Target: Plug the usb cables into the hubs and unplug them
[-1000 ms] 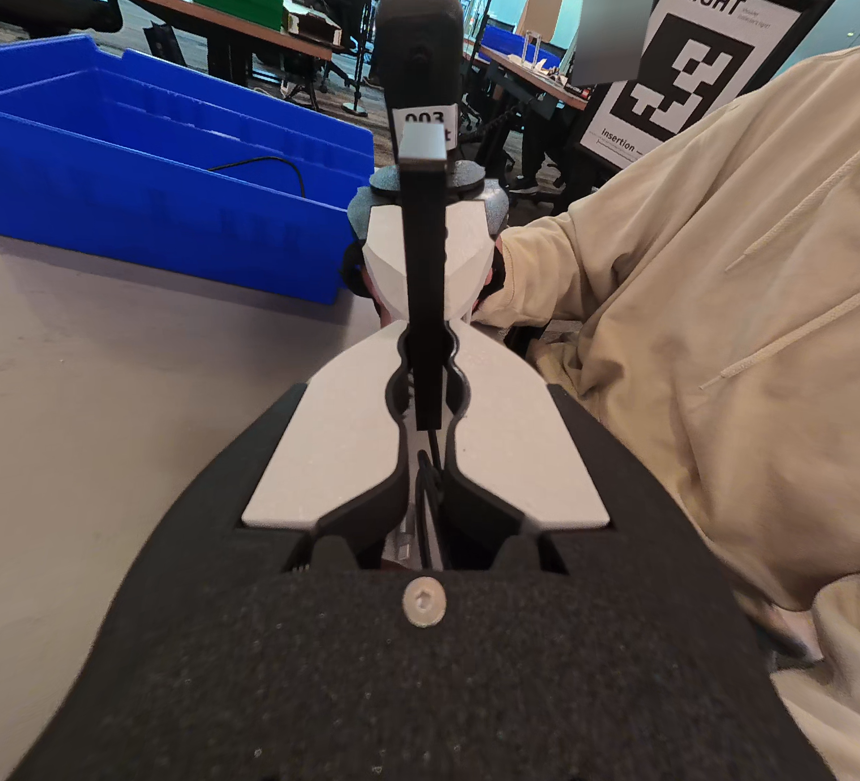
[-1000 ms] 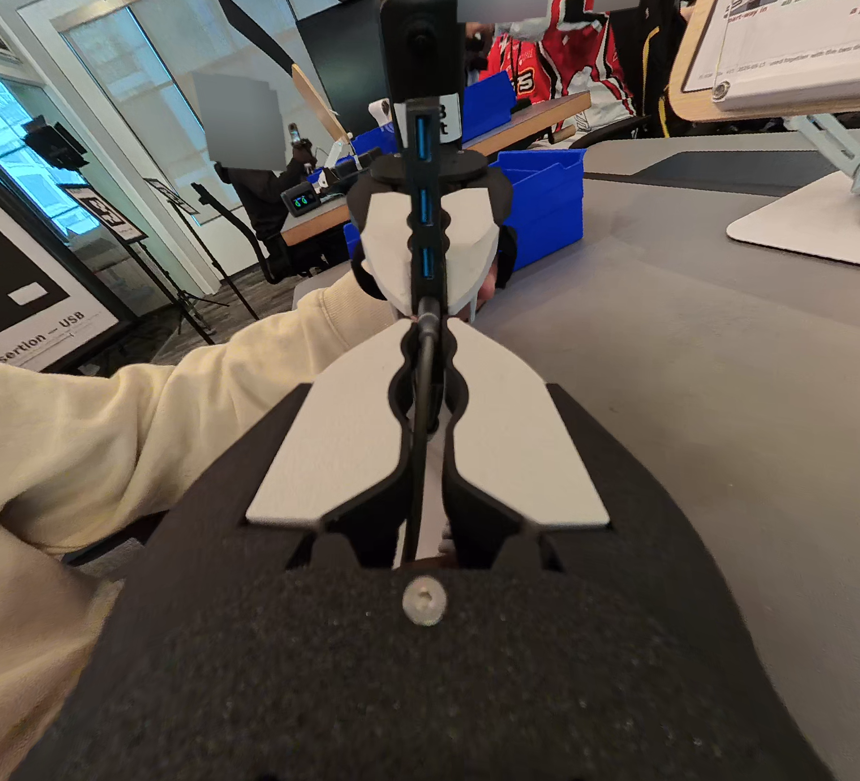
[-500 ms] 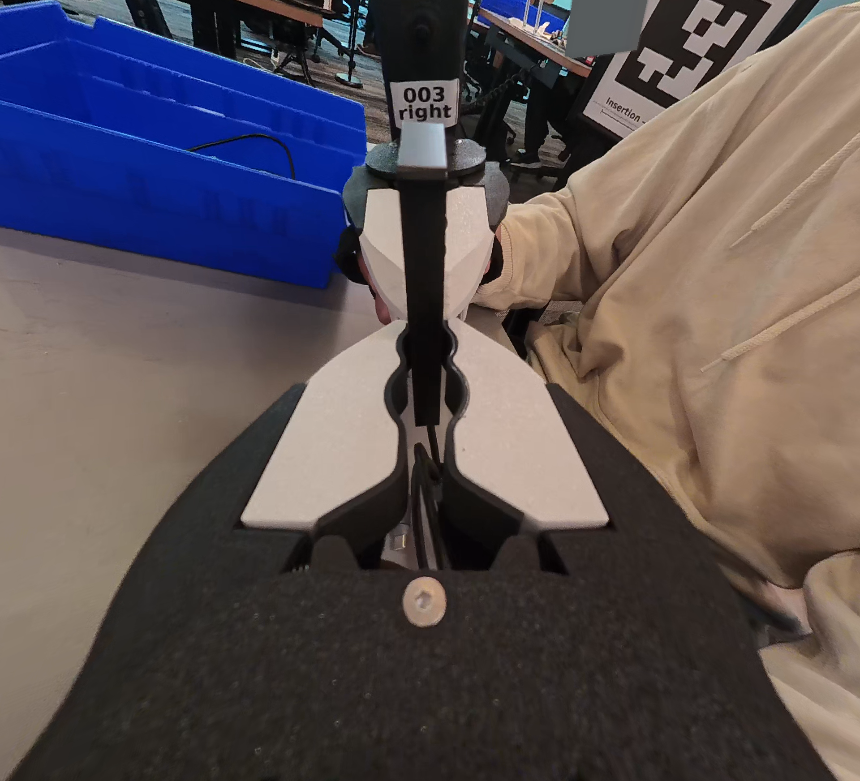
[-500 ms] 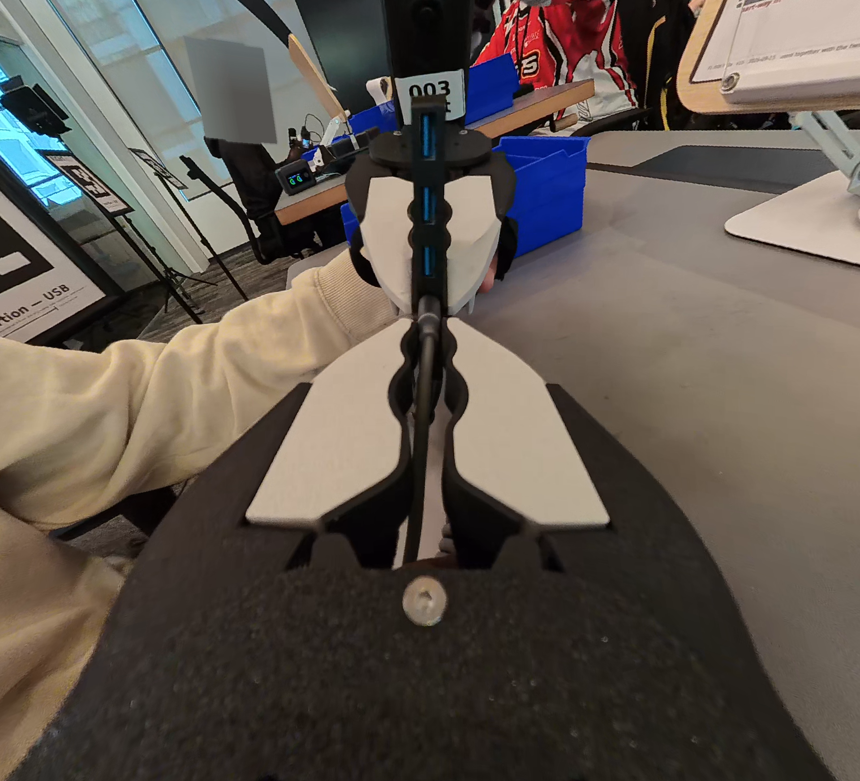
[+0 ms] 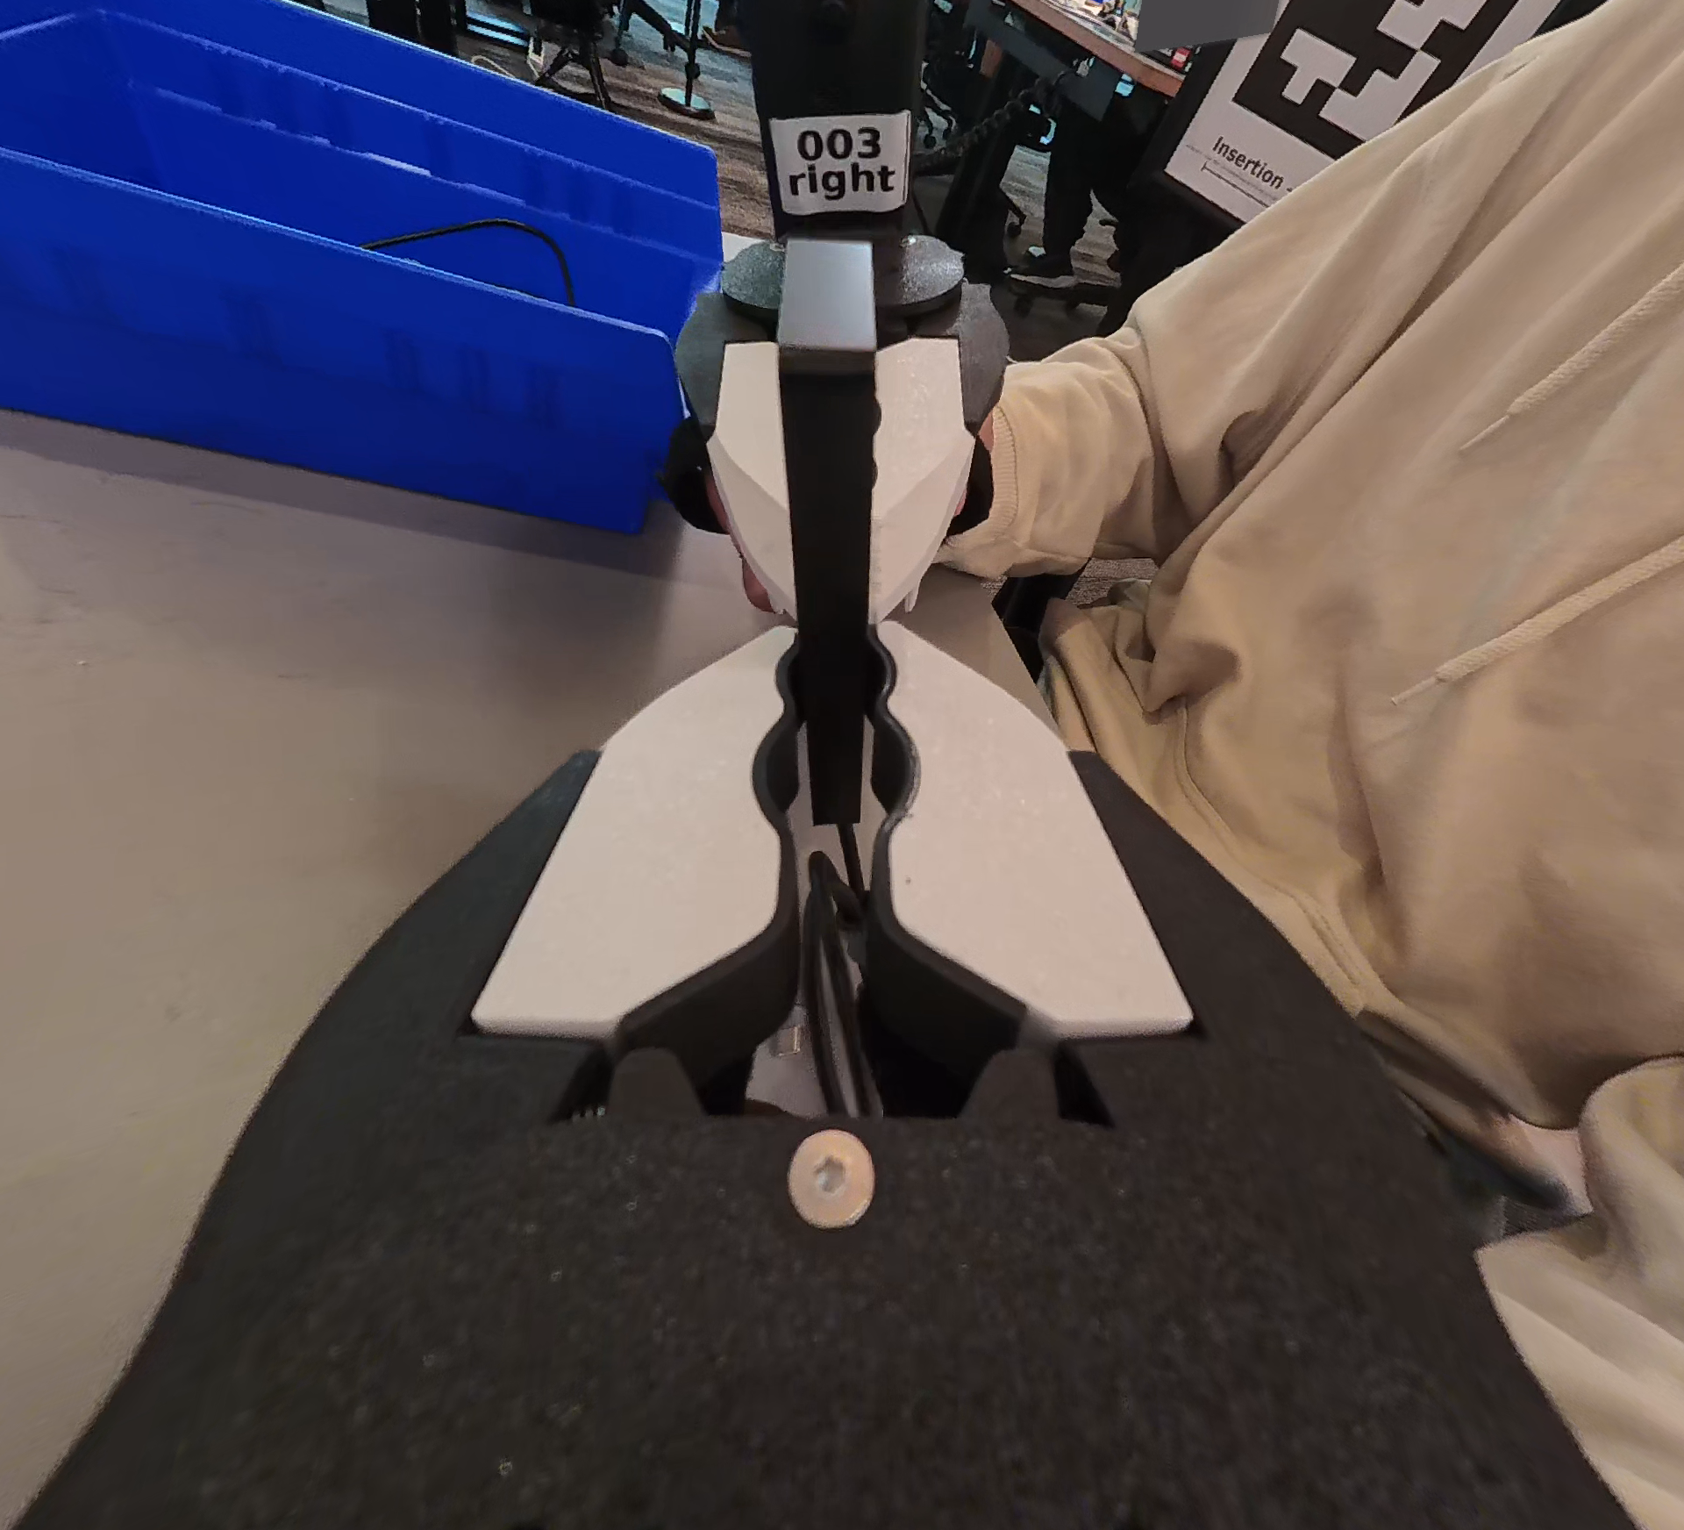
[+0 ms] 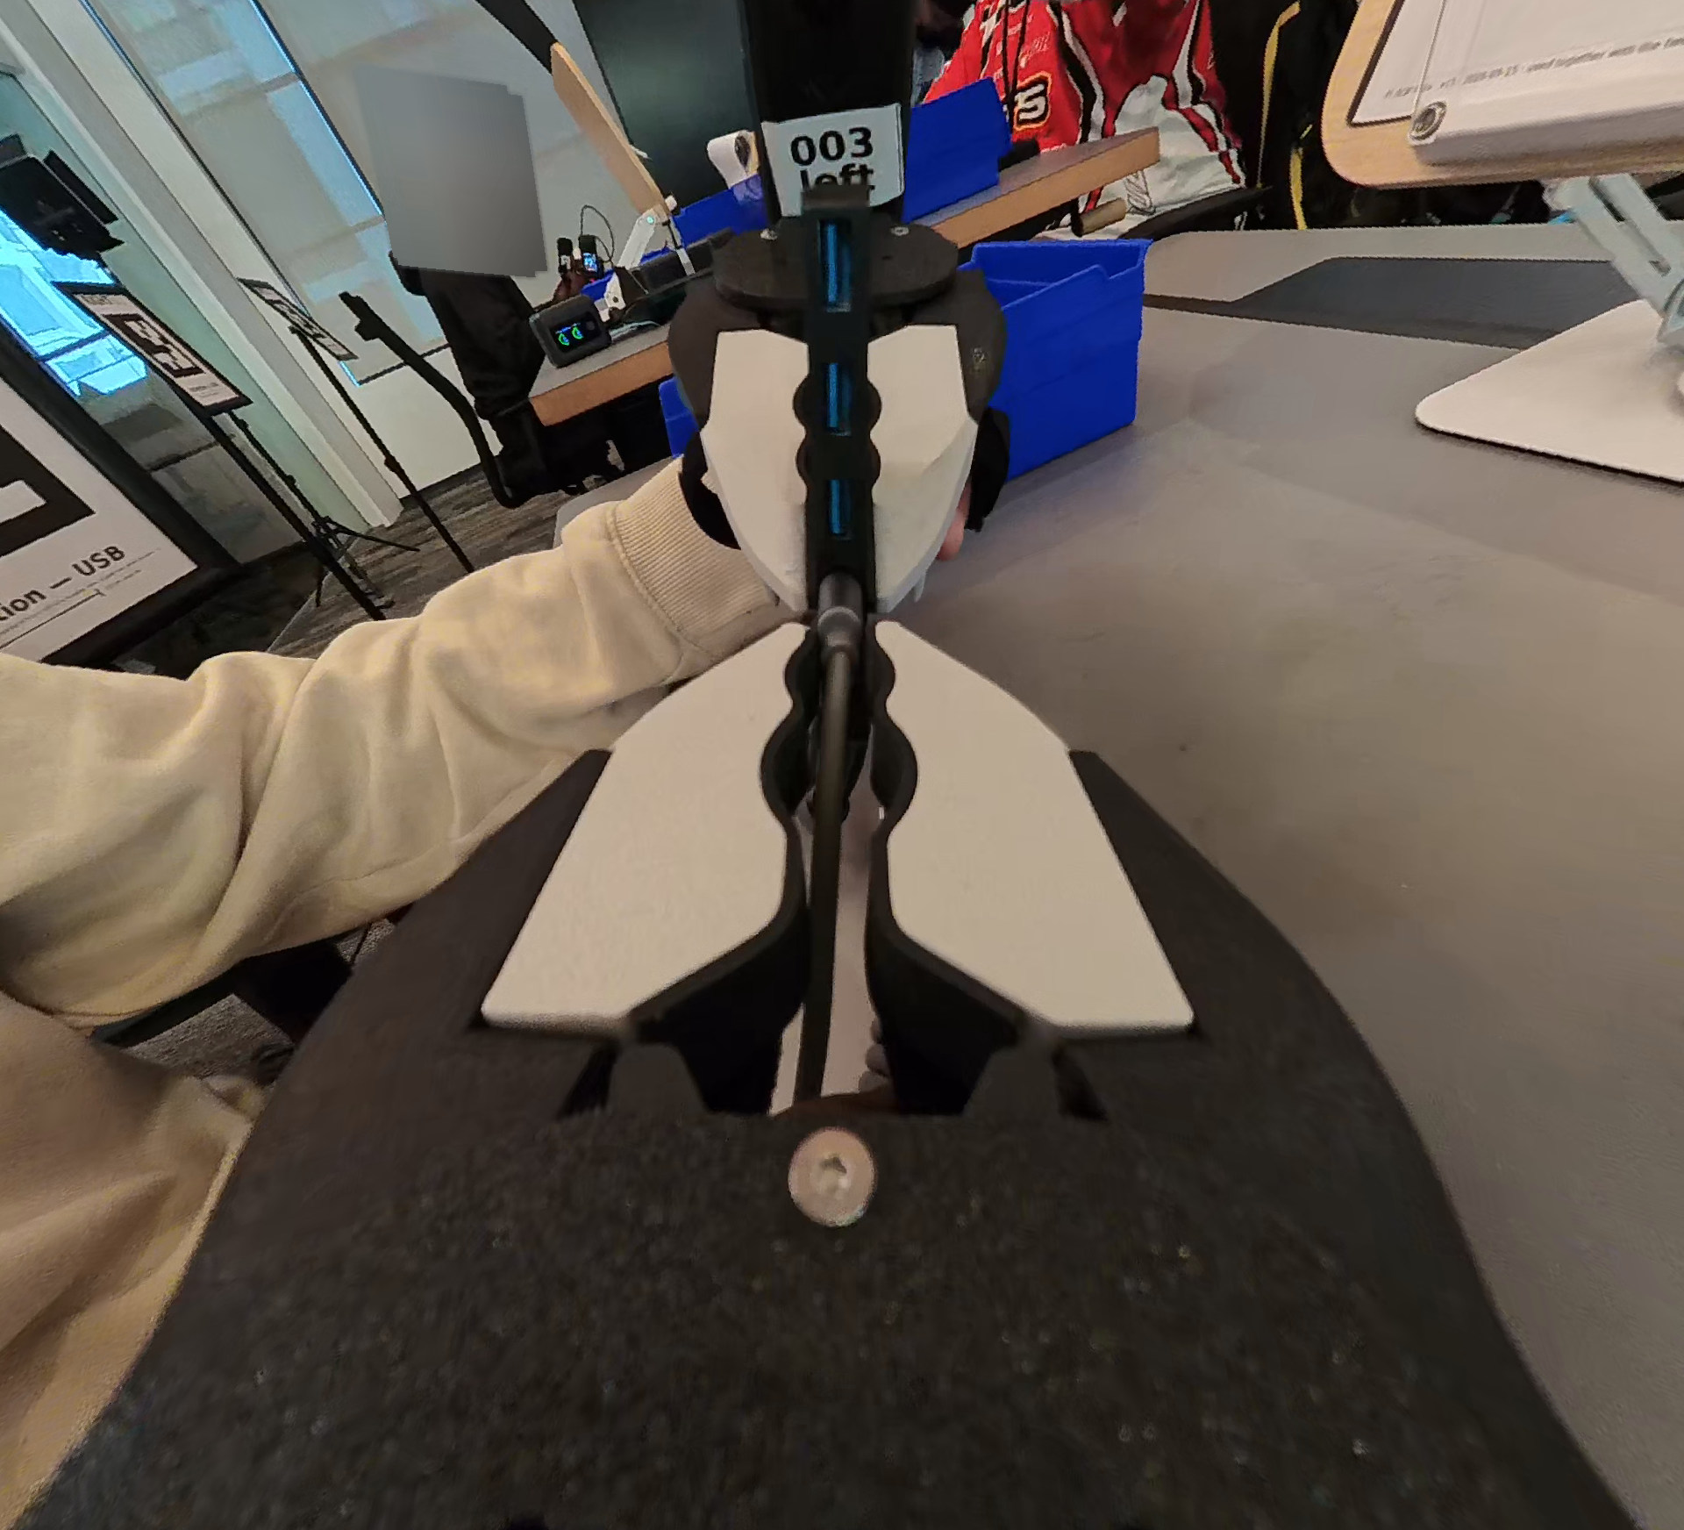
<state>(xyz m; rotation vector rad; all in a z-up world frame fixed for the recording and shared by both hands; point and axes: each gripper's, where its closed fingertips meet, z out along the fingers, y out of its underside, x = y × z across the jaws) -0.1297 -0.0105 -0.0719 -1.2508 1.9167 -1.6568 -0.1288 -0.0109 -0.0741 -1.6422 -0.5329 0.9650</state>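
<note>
Grey desk (image 6: 1276,666) underneath: left jaws clamp the black hub (image 5: 825,538); right jaws pinch the cable plug (image 6: 836,620), seated at the hub's six-o'clock port as before. Unplugging looks next.

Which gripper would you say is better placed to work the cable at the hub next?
Right, most likely. The right gripper is closed on the cable just behind its plug, which points at the hub. The left gripper is clamped on the hub, steadying it.
</note>
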